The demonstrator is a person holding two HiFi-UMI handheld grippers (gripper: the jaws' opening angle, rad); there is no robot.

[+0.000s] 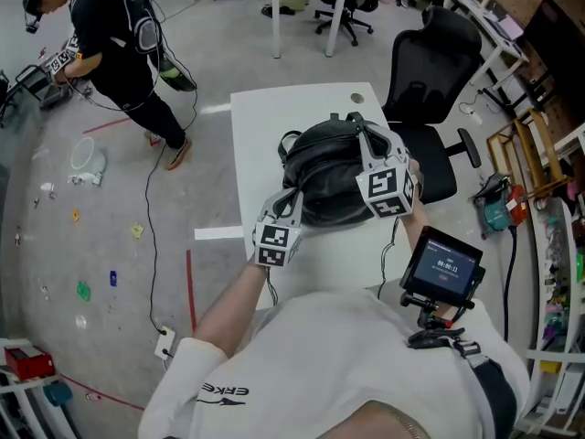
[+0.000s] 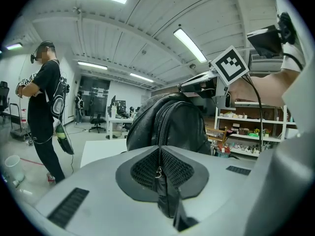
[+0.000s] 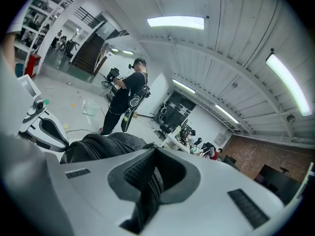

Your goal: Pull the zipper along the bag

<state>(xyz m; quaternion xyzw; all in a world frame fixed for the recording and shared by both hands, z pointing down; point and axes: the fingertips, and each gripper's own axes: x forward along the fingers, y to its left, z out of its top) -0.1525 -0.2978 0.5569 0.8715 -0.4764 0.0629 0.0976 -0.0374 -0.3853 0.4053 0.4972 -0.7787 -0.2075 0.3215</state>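
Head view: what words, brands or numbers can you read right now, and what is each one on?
"ERKE": brand print on the person's white shirt, upside down in this view.
"00:00:11": a timer on the small monitor; the digits are tiny, so the last ones are uncertain, and the line above them is too small to read.
Square marker on each gripper cube: pattern only, no letters.

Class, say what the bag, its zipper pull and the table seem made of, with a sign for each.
Bag: black leather or imitation, likely; soft sheen, creased folds.
Pull: small metal ring, glinting, on a dark tab, perhaps leather.
Table: white, smooth, matt; laminate or painted board, unclear.
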